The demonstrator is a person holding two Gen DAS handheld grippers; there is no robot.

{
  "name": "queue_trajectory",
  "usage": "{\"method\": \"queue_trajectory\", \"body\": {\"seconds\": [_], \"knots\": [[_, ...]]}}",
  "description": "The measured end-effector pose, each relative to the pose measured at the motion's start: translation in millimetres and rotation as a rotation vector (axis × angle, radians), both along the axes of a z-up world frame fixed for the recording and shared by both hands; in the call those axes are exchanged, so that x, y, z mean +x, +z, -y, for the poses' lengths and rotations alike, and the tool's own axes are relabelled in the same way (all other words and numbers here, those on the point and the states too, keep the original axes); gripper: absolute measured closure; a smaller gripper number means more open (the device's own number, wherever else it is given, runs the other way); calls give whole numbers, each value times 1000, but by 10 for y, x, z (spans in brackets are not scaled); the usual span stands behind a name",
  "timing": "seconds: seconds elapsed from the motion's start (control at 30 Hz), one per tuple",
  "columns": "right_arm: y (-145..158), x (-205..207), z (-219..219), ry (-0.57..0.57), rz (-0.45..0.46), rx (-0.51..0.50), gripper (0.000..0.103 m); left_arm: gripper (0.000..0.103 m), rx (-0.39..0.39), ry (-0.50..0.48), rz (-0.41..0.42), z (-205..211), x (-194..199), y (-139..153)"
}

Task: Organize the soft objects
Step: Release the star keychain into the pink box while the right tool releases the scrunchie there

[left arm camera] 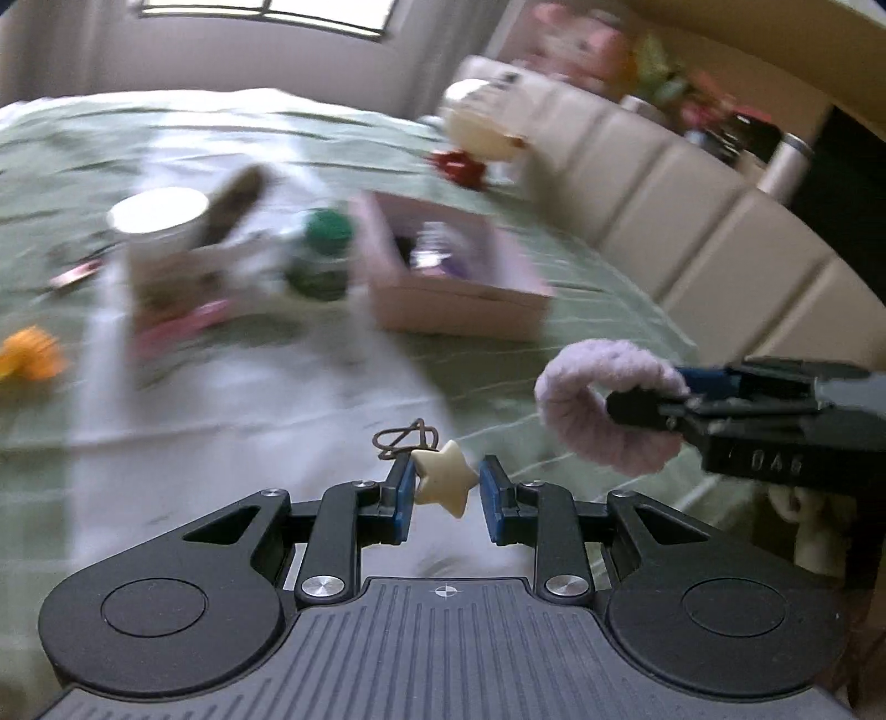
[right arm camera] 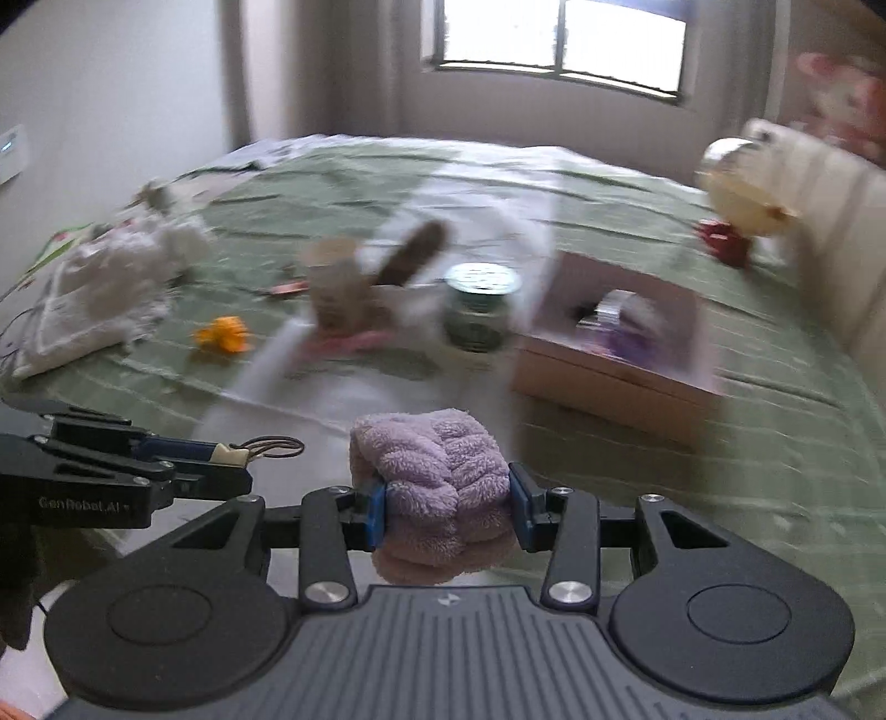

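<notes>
Green quilted bedspread under a bright window, background motion-blurred. Left gripper pinches a cream star-shaped charm on a thin brown hair elastic; pads touch the star's side points, loop hangs out front. Right gripper clamped narrow on a fluffy lilac plush scrunchie, held above the bed. Pink open cardboard box sits ahead, well apart from both. Green-lidded jar just left of the box, small orange object further left.
</notes>
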State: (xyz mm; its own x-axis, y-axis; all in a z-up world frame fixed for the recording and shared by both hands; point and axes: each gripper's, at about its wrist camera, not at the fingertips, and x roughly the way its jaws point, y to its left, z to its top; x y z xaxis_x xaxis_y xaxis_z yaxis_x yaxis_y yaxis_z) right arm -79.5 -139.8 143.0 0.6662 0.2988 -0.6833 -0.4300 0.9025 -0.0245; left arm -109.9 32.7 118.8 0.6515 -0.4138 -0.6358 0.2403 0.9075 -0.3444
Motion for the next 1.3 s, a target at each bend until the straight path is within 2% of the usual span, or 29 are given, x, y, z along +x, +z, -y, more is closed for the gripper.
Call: {"method": "queue_trajectory", "body": {"seconds": [0.13, 0.27, 0.37, 0.5, 0.63, 0.7, 0.77, 0.87, 1.0, 1.17, 1.3], "knots": [[13, -35, 508, -81, 25, 22, 61, 74, -7, -98, 10, 484, 451, 129], [-89, -44, 873, -141, 40, 20, 61, 74, 78, -142, 76, 893, 955, 368], [-193, -43, 1076, -186, 27, 38, 61, 74, 86, -115, 128, 1049, 1409, 586], [-361, 25, 1299, -238, -17, 72, 61, 74, 48, -69, 229, 1074, 1878, 843], [-518, 112, 1401, -271, -58, 93, 61, 73, 79, 35, 245, 1047, 2201, 835], [-560, 152, 1420, -275, -66, 101, 61, 73, 60, 74, 251, 934, 2204, 764], [-597, 227, 1410, -280, -70, 100, 61, 73, 5, 88, 253, 773, 2143, 664], [-641, 361, 1334, -282, -79, 103, 61, 73, 14, 83, 208, 561, 2031, 455], [-550, 643, 1121, -268, -53, 95, 61, 73, -22, 87, 127, 210, 1697, 173], [-226, 1216, 807, -264, 62, 118, 61, 73, -45, 127, 37, -232, 1077, -208], [-90, 1857, 545, -286, 87, 147, 61, 73, -57, 197, -53, -635, 680, -455]]}}
